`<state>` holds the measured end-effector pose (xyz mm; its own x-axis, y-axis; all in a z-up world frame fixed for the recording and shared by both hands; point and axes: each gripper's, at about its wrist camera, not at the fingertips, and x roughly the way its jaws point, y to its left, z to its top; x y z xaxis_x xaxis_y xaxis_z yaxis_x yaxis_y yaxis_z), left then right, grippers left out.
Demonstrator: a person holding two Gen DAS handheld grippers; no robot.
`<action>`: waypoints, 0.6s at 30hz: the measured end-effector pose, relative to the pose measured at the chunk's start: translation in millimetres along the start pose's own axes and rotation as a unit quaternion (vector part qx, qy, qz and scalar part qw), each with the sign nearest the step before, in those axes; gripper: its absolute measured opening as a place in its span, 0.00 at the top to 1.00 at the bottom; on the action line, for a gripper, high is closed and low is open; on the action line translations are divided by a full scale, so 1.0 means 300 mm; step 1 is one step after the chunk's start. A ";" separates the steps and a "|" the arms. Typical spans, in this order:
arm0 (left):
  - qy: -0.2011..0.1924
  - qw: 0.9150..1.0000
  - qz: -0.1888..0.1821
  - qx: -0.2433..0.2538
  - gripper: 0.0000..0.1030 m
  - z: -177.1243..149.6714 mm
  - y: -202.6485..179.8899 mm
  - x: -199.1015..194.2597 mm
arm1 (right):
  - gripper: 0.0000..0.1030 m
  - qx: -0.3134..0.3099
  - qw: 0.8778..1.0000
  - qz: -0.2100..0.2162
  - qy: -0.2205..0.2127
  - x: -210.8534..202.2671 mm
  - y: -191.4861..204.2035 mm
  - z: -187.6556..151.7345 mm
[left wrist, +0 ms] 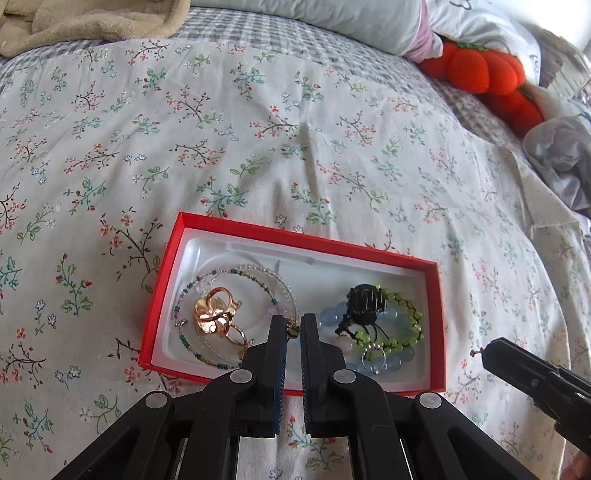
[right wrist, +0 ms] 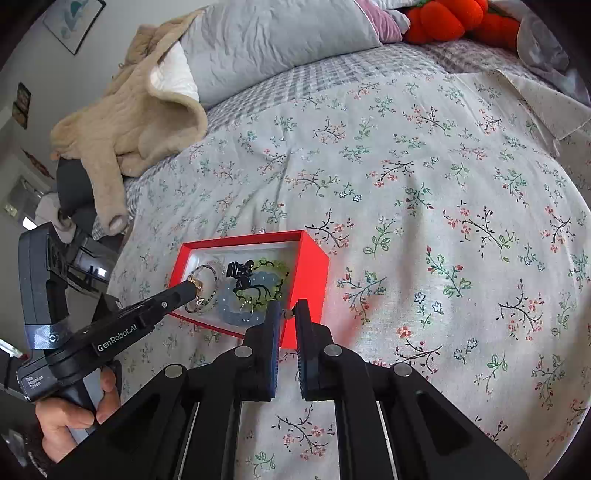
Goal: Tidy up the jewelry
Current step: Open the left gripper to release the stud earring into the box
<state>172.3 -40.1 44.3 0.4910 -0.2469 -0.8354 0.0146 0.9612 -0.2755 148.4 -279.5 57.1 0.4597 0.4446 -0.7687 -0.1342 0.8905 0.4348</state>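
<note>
A red box [left wrist: 306, 240] with a white liner lies on the floral bedspread; it also shows in the right wrist view [right wrist: 310, 273]. Inside lie a gold flower ring [left wrist: 216, 310], thin beaded bracelets [left wrist: 236, 277], a blue bead bracelet [left wrist: 391, 362], a green bead bracelet [left wrist: 406, 310] and a black hair clip [left wrist: 365, 299]. My left gripper [left wrist: 294, 328] is over the box, shut on a small gold piece [left wrist: 293, 329]. My right gripper [right wrist: 289, 312] is just right of the box, shut on a small dark stud [right wrist: 288, 314]; it also shows in the left wrist view [left wrist: 484, 352].
Grey pillows [right wrist: 280, 33] and a beige fleece garment [right wrist: 136, 110] lie at the head of the bed. Orange plush pumpkins [left wrist: 480, 70] sit at the far right, with crumpled grey cloth [left wrist: 561, 155] beside them. Floral bedspread [left wrist: 295, 147] stretches beyond the box.
</note>
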 end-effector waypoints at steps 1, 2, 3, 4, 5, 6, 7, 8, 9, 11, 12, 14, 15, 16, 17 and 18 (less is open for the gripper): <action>0.001 1.000 0.000 0.001 0.96 0.002 -0.003 0.002 | 0.92 0.001 1.000 0.000 0.000 0.002 -0.003 0.002; 0.002 1.000 0.001 0.002 0.96 0.003 -0.005 0.003 | 0.92 0.001 1.000 0.000 0.001 0.003 -0.004 0.003; 0.004 1.000 0.002 0.004 0.91 0.004 -0.006 0.004 | 0.92 0.001 1.000 0.001 0.001 0.005 -0.005 0.004; 0.004 1.000 0.004 0.006 0.86 0.003 -0.008 0.003 | 0.92 0.001 1.000 0.000 0.001 0.005 -0.005 0.003; 0.003 1.000 0.008 0.009 0.74 0.002 -0.011 0.001 | 0.92 0.001 1.000 0.001 0.001 0.005 -0.005 0.003; 0.000 1.000 0.010 0.010 0.66 0.001 -0.011 -0.003 | 0.92 0.002 1.000 0.001 0.001 0.007 -0.006 0.005; -0.004 1.000 0.011 0.012 0.64 -0.001 -0.012 -0.009 | 0.92 0.002 1.000 0.001 0.001 0.009 -0.007 0.004; -0.006 1.000 0.012 0.012 0.64 -0.001 -0.011 -0.015 | 0.92 0.003 1.000 0.001 0.001 0.012 -0.007 0.005; -0.007 1.000 0.011 0.011 0.64 -0.002 -0.009 -0.020 | 0.92 0.003 1.000 0.003 0.002 0.015 -0.005 0.006; -0.008 1.000 0.007 0.008 0.64 -0.003 -0.005 -0.032 | 0.92 0.000 1.000 0.005 0.002 0.024 0.004 0.008; -0.008 1.000 0.006 0.007 0.63 -0.006 -0.004 -0.039 | 0.92 -0.004 1.000 0.006 0.002 0.029 0.010 0.009; -0.009 1.000 0.009 0.011 0.61 -0.014 -0.006 -0.054 | 0.92 -0.011 1.000 0.005 0.001 0.040 0.024 0.012; -0.012 1.000 0.010 0.016 0.58 -0.020 -0.008 -0.062 | 0.92 -0.012 1.000 0.005 0.001 0.047 0.030 0.014; -0.016 1.000 0.012 0.022 0.56 -0.026 -0.011 -0.070 | 0.92 -0.013 1.000 0.004 0.001 0.052 0.035 0.015; -0.020 0.999 0.017 0.028 0.54 -0.032 -0.013 -0.077 | 0.92 -0.014 1.000 0.004 0.001 0.057 0.040 0.016; -0.025 0.999 0.024 0.035 0.53 -0.039 -0.017 -0.083 | 0.92 -0.015 1.000 0.003 0.001 0.060 0.047 0.017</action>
<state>149.8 -40.2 61.0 0.5360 -0.1949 -0.8214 0.0491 0.9785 -0.2001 159.3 -259.4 51.9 0.4564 0.4495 -0.7679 -0.1632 0.8907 0.4244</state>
